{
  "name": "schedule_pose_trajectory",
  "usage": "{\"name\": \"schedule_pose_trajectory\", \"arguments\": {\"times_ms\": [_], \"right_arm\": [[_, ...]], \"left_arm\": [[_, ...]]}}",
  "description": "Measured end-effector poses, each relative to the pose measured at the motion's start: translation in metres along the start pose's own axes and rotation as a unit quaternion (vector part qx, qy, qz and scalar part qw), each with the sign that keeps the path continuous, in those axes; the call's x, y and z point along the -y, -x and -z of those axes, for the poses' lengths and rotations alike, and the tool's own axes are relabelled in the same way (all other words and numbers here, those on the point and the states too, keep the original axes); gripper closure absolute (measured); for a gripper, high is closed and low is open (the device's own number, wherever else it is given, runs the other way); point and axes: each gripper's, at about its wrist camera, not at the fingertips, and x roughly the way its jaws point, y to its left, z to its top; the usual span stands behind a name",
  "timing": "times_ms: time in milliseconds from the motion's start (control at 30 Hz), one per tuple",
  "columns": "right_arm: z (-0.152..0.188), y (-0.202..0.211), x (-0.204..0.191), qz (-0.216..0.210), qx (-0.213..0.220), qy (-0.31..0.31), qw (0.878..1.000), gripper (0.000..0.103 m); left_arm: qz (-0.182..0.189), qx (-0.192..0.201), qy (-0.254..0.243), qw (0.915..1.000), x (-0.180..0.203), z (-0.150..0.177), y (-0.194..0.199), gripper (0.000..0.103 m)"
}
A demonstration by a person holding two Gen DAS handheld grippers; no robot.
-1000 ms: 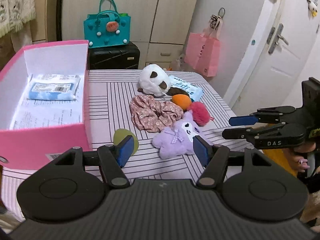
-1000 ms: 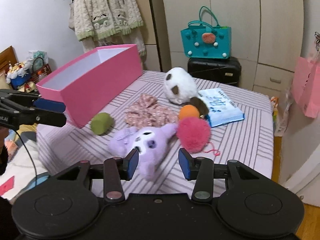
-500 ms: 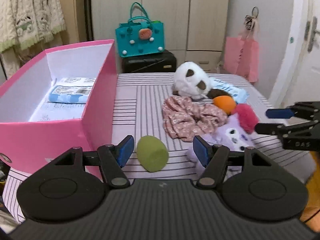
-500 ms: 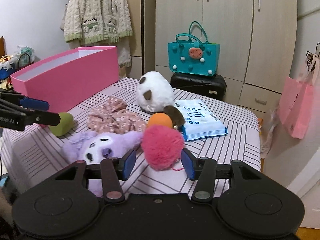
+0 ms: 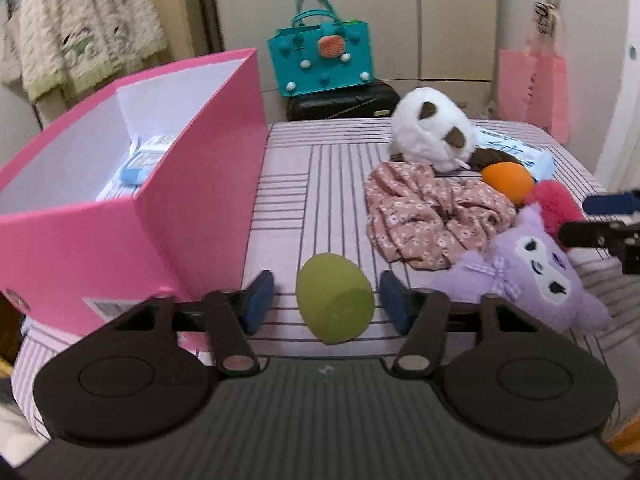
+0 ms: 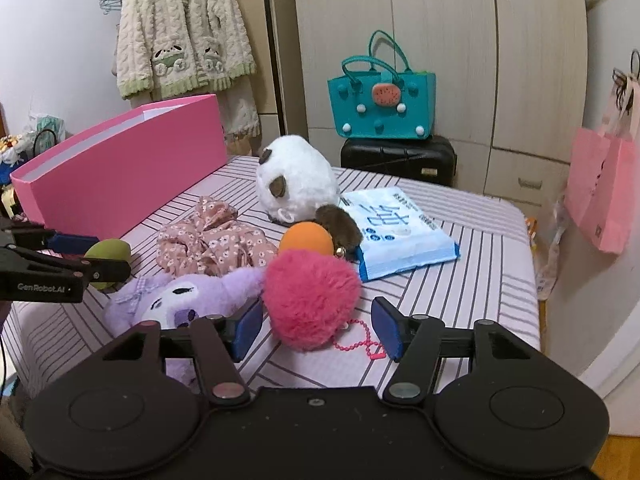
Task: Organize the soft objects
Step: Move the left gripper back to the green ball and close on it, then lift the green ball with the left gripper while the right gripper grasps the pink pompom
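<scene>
Soft, even indoor light fills both views, with only faint shadows under the toys on the striped table (image 6: 472,248). The left wrist view is smeared by motion blur, worst on the hanging cardigan (image 5: 84,24) and pink bag (image 5: 534,88); the right wrist view is sharp. Fisheye distortion bends the wardrobe (image 6: 440,40) lines and darkens the corners.

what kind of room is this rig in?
Likely a bedroom or other home room, not a lab: a knitted cardigan hangs by a wardrobe, with a black suitcase on the floor. Plush toys lie on a striped table beside a pink box.
</scene>
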Motion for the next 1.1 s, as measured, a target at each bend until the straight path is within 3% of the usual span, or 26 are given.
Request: {"name": "schedule_pose_trajectory", "arguments": {"times_ms": [33,400,533,700,800,867,1100], "right_arm": [[0.000,-0.002,0.002,-0.003,-0.002,-0.007,1.000,0.038],[-0.002,-0.018,0.013,-0.018,-0.019,-0.068,0.997,0.037],[-0.003,-0.024,0.008,-0.008,-0.017,-0.058,0.998,0.035],[0.000,-0.031,-0.006,0.037,-0.003,0.004,0.999,0.035],[0.000,-0.022,-0.012,0.024,0.019,0.026,0.999,0.052],[0.000,-0.014,-0.013,0.018,0.033,0.028,0.999,0.055],[0.003,0.007,-0.007,0.021,0.043,-0.001,0.999,0.057]], "left_arm": [[0.002,-0.002,0.007,1.0000,-0.002,0.001,-0.002,0.066],[0.023,0.004,0.039,0.9990,-0.012,0.005,-0.004,0.066],[0.028,0.002,0.041,0.9988,-0.014,0.006,-0.004,0.066],[0.049,-0.015,0.056,0.9971,-0.016,-0.002,0.000,0.066],[0.041,-0.003,0.040,0.9984,-0.009,-0.002,0.004,0.066],[0.031,0.003,0.032,0.9990,-0.006,0.000,0.005,0.066],[0.045,-0.001,0.047,0.9979,-0.010,0.003,0.010,0.066]]}}
